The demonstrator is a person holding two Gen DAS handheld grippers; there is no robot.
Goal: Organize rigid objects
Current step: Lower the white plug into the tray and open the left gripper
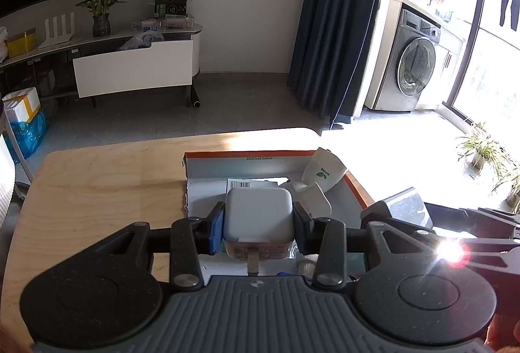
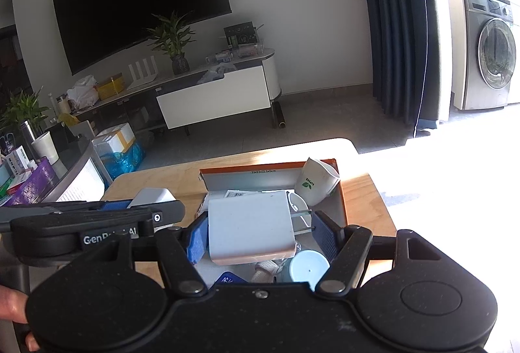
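Note:
My left gripper (image 1: pixel 259 224) is shut on a white rounded charger block (image 1: pixel 258 215), held over an orange-rimmed cardboard box (image 1: pixel 247 154) on the wooden table (image 1: pixel 97 190). My right gripper (image 2: pixel 261 231) holds a larger white plug adapter (image 2: pixel 250 228) with its metal prongs pointing right; the left pad touches it, the right pad meets the prongs. It hangs over the same box (image 2: pixel 266 167). A white cup with a green leaf logo lies tilted in the box's far right corner (image 1: pixel 325 172) (image 2: pixel 315 182). The left gripper's body shows at the left of the right wrist view (image 2: pixel 97 223).
The box also holds a labelled packet (image 1: pixel 242 183), a white round lid (image 2: pixel 308 267) and a small blue item (image 2: pixel 227 281). A TV stand (image 1: pixel 130 60), a dark curtain (image 1: pixel 338 28) and a washing machine (image 1: pixel 412 67) stand beyond the table. Strong sun glares at right.

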